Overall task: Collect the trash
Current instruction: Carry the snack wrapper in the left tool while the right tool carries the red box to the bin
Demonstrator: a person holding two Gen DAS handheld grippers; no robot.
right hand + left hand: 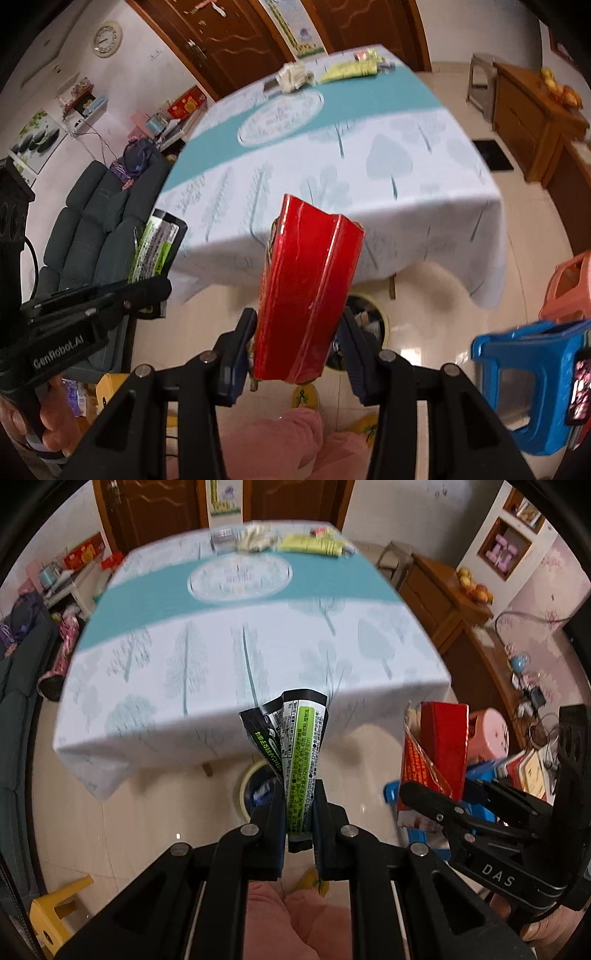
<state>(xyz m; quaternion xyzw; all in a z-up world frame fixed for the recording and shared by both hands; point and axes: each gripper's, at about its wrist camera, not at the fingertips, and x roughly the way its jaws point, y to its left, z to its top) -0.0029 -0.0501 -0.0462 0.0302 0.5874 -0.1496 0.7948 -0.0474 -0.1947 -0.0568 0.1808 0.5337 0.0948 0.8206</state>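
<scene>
The left tool (299,812) is clamped on a black-and-green wrapper (295,746), pinched near its lower end so that its long axis runs up and away from the jaws. The right tool (299,343) grips a red box (308,295) across its narrow width, its jaws held half apart by the box, which likewise stands lengthwise out of them.

Both pieces of trash hang over the floor just off the near edge of the desk (258,657). The relation that matters is downward: a round bin (369,314) with a yellowish rim (243,786) stands on the floor by the desk's edge, and in each wrist view it shows just behind and below the held item. From the right wrist the bin's mouth peeks out right beside the box's lower right corner; from the left wrist it lies slightly left of the wrapper. Judging by this, the right tool seems marginally better lined up, and either drop would want the item's long axis aimed into the opening.

More litter (310,544) remains at the far end of the desk.
</scene>
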